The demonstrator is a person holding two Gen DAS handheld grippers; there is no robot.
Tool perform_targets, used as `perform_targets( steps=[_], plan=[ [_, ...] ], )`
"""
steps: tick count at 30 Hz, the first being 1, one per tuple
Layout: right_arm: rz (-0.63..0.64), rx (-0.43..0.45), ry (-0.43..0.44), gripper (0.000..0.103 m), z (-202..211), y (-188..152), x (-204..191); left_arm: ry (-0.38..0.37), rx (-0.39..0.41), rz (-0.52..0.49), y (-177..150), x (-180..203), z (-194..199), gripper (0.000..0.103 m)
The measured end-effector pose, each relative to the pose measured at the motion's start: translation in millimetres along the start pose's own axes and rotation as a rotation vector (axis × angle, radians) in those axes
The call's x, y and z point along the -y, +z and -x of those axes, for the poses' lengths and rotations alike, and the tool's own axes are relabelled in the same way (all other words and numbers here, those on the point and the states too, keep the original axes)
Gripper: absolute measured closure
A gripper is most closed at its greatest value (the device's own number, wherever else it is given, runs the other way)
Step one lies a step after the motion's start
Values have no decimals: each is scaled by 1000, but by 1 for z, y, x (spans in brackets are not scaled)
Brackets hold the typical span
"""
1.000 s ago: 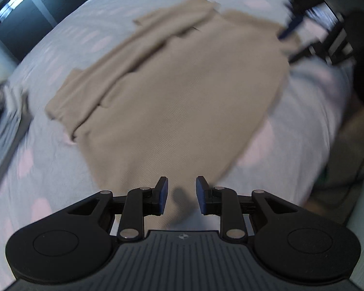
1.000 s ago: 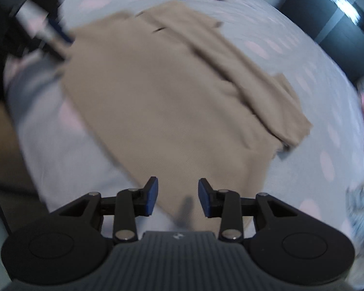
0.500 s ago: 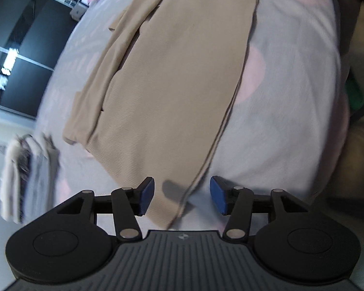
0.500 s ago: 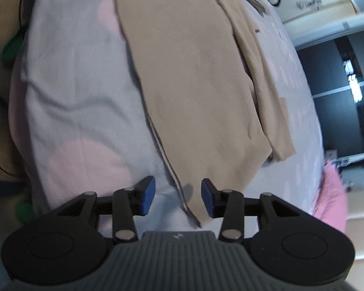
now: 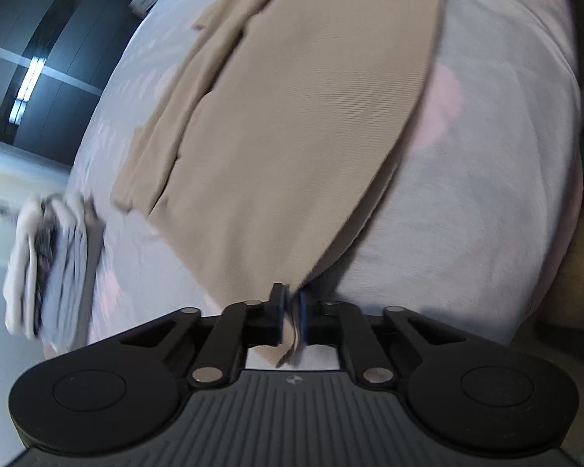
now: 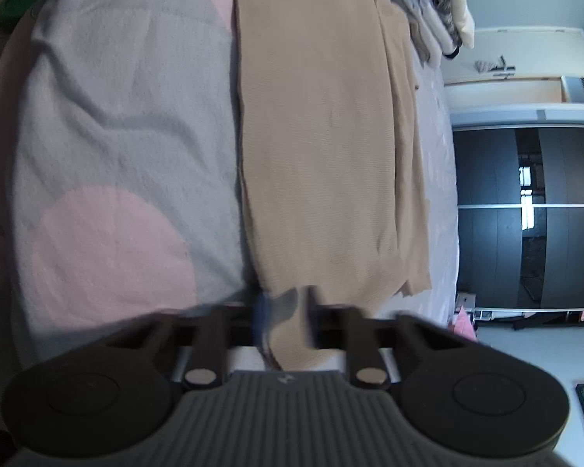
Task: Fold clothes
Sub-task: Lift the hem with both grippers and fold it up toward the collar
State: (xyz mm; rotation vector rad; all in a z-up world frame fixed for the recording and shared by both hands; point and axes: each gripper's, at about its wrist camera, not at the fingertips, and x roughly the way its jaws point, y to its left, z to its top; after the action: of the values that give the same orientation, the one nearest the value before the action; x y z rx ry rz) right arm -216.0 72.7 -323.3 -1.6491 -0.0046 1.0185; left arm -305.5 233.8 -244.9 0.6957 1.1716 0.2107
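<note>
- Left tool (image 5: 291,313): jaws just closed, pinching a corner of the beige garment (image 5: 292,124).
- Right tool (image 6: 284,325): jaws just closed, blurred, gripping the garment's other near corner.
- Garment lies flat on the bed (image 6: 116,116).

A bed (image 5: 486,163) carries everything, covered by a grey sheet (image 6: 128,89) printed with large pale pink dots. A beige garment (image 5: 292,148) lies flat on the sheet, near the bed's edge, with one sleeve folded over its body. Its hem runs along the edge side, and grey sheet shows between hem and edge. Further in on the sheet sits a pile of folded clothes (image 5: 46,257), grey and cream, apart from the garment.
</note>
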Motion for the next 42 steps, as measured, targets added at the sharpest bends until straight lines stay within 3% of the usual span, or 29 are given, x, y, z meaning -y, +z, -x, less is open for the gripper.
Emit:
perform_targets(
  steps=[5, 12, 17, 21, 29, 36, 42],
  plan=[
    [-98, -1, -40, 100, 8, -2, 28, -6, 51, 155, 4, -33, 25, 102],
    [-276, 28, -158, 101, 42, -2, 85, -2, 201, 431, 3, -91, 87, 102],
    [-384, 61, -217, 101, 76, -3, 122, -5, 281, 530, -6, -125, 130, 102],
    [-407, 82, -228, 101, 103, -6, 139, -39, 284, 550, -9, -137, 146, 102],
    [-373, 78, -210, 101, 119, -12, 147, -68, 254, 520, -5, -140, 148, 102],
    [-400, 91, -215, 101, 88, -11, 183, -49, 248, 483, 26, -186, 118, 102],
    [-413, 94, -191, 101, 34, -5, 234, -36, 207, 441, 60, -235, 74, 102]
  ],
)
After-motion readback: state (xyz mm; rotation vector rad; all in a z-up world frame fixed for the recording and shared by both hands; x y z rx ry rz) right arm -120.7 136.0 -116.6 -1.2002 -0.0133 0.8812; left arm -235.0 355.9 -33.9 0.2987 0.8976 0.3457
